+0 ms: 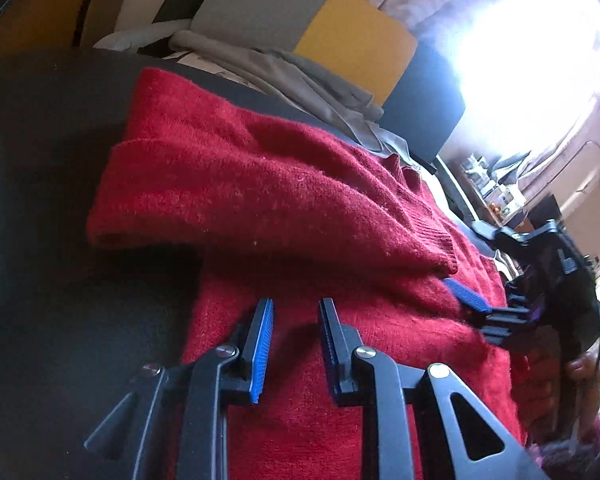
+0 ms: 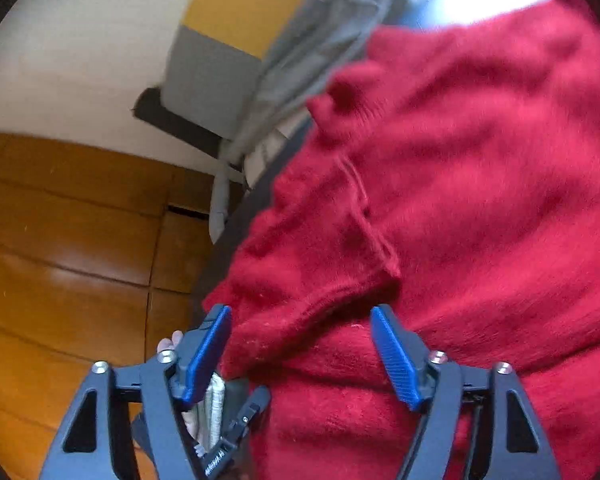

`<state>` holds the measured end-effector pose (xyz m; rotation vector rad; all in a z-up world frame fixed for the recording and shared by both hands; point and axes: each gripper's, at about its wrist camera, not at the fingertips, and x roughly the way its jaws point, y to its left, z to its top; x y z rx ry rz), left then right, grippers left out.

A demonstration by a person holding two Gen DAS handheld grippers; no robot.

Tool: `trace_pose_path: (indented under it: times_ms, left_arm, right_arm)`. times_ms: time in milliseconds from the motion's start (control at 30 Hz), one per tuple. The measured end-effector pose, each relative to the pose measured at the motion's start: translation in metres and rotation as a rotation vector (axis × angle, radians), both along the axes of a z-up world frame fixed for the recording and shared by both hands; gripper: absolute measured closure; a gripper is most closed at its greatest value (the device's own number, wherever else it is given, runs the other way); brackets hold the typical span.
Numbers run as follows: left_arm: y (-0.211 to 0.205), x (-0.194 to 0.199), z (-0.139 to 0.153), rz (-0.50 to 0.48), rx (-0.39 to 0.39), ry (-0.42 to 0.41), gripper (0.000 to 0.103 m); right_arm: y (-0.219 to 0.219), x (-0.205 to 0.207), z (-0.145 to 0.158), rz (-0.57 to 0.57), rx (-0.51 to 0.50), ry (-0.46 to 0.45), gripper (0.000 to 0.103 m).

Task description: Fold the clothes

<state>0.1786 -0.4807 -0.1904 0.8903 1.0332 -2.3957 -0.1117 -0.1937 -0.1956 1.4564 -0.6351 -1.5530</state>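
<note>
A red sweater (image 1: 300,200) lies on a dark table (image 1: 60,200), one sleeve (image 1: 240,184) folded across its body. The left gripper (image 1: 294,344) hovers above the knit, jaws parted and empty. The right gripper (image 2: 302,344) is spread wide around the sleeve cuff without closing on it. Grey clothes (image 1: 292,72) lie heaped behind the sweater.

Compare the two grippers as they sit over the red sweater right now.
The left gripper has its fingers set close together, with a narrow gap; the right gripper has its fingers spread wide. The left gripper hangs above the flat lower part of the red sweater; the right gripper straddles a folded edge. Both are open, gripping nothing, with blue pads.
</note>
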Motion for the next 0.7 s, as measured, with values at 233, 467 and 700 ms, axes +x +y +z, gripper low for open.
trace_pose_path:
  times_ms: [233,467,700]
  left_arm:
    - [-0.005,0.008,-0.006,0.005,0.047,0.048,0.081]
    - [-0.006,0.013,-0.015,0.006,0.067,0.07,0.081]
    - [-0.006,0.013,-0.022,0.005,0.074,0.081,0.081]
  right_arm:
    - [-0.007,0.0,-0.01,-0.152,-0.014,0.008,0.042]
    - [-0.007,0.003,-0.011,-0.169,0.096,0.072,0.093]
    - [0.006,0.005,-0.01,-0.263,0.004,0.045,0.087]
